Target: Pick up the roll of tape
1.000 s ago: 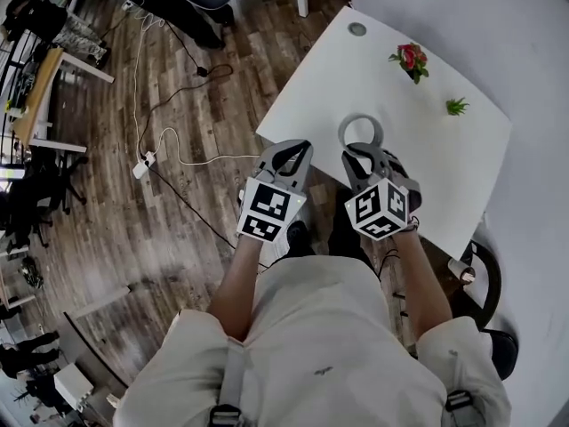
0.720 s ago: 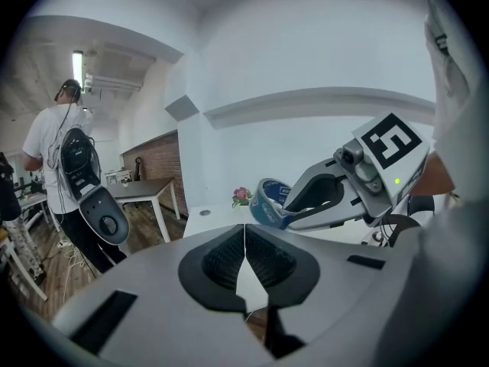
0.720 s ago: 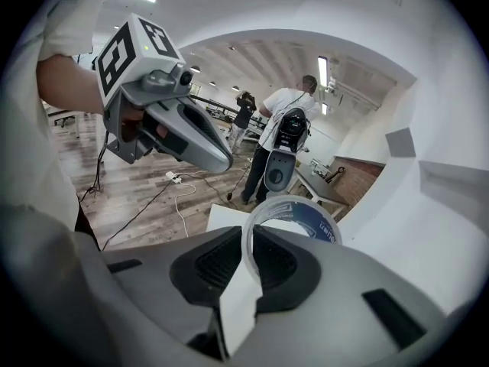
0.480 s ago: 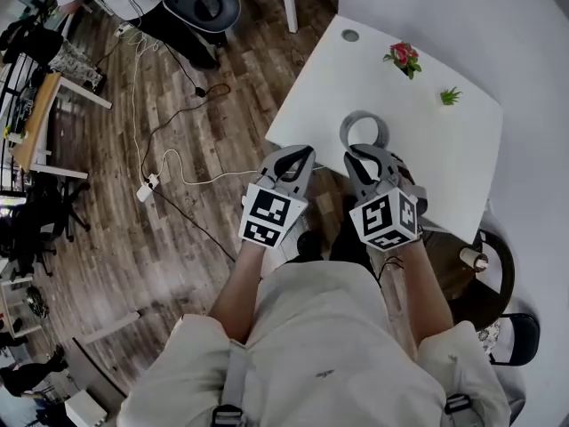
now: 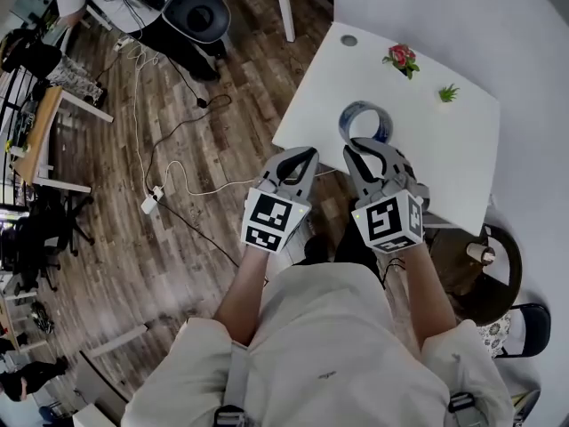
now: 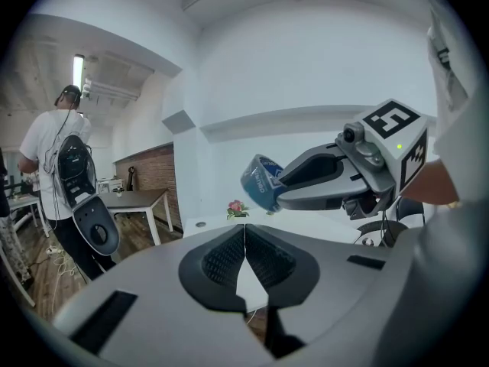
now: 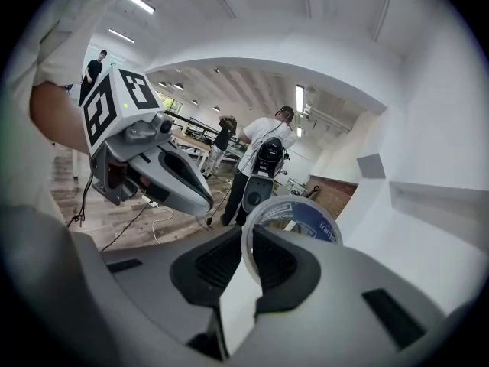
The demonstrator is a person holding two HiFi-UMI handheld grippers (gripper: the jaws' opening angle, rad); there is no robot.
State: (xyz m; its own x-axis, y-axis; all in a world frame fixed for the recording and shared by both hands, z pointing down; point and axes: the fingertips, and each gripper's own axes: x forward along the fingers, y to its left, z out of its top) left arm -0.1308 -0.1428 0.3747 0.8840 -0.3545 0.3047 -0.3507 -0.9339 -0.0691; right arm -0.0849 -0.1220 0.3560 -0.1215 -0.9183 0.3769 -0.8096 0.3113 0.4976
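Observation:
The roll of tape (image 5: pixel 361 119), a grey ring with a blue printed side, hangs in the air above the near edge of the white table (image 5: pixel 436 149). My right gripper (image 5: pixel 360 147) is shut on its near rim. In the right gripper view the roll (image 7: pixel 296 217) stands upright between the pads, with the gripper (image 7: pixel 250 257) clamped on the ring's wall. My left gripper (image 5: pixel 300 154) floats just left of it, shut and empty. The left gripper view shows its jaws (image 6: pixel 244 239) closed together and the roll (image 6: pixel 261 183) held up at the right gripper's tip.
A small red flower pot (image 5: pixel 401 59) and a green plant (image 5: pixel 447 92) stand on the table's far side. A dark office chair (image 5: pixel 197 5) and a white cable (image 5: pixel 169 163) sit on the wooden floor to the left. A person (image 6: pixel 65 159) stands beyond.
The right gripper has risen with the tape, lifting it off the table and tilting it so its blue side shows. The left gripper has risen alongside, still shut.

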